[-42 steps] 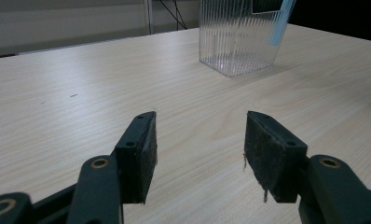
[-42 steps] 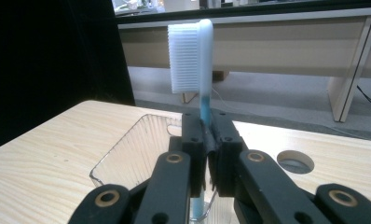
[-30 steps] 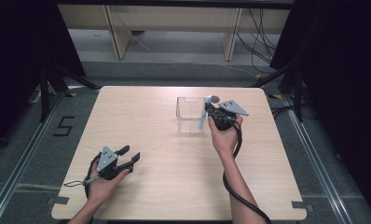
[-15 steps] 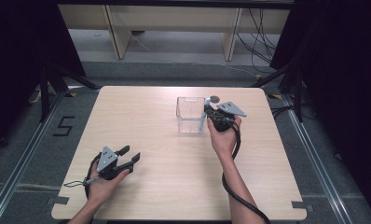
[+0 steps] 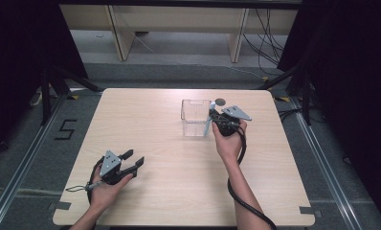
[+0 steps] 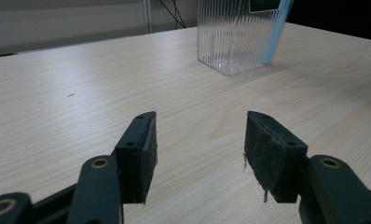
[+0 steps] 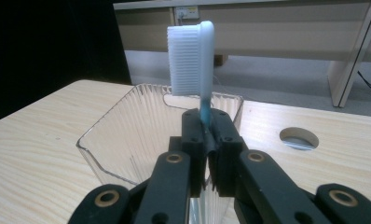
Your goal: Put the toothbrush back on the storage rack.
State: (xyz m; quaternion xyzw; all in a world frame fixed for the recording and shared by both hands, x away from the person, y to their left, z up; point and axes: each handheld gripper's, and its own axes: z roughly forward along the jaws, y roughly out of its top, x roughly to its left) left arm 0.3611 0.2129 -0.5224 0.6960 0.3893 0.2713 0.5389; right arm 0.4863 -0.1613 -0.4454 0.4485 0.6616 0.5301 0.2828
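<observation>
Toothbrush at the clear container

My right gripper (image 7: 206,140) pinches the toothbrush (image 7: 193,58) upright beside the ribbed container (image 5: 196,117) — my left gripper (image 6: 200,154) rests spread on the surface (image 5: 155,134).

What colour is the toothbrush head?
White bristles and head on a blue neck; clearest in the right gripper view.

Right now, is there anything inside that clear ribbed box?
The clear box looks empty; the toothbrush is held at its rim by the right hand-held gripper, whose jaws hide the box's near corner.
</observation>
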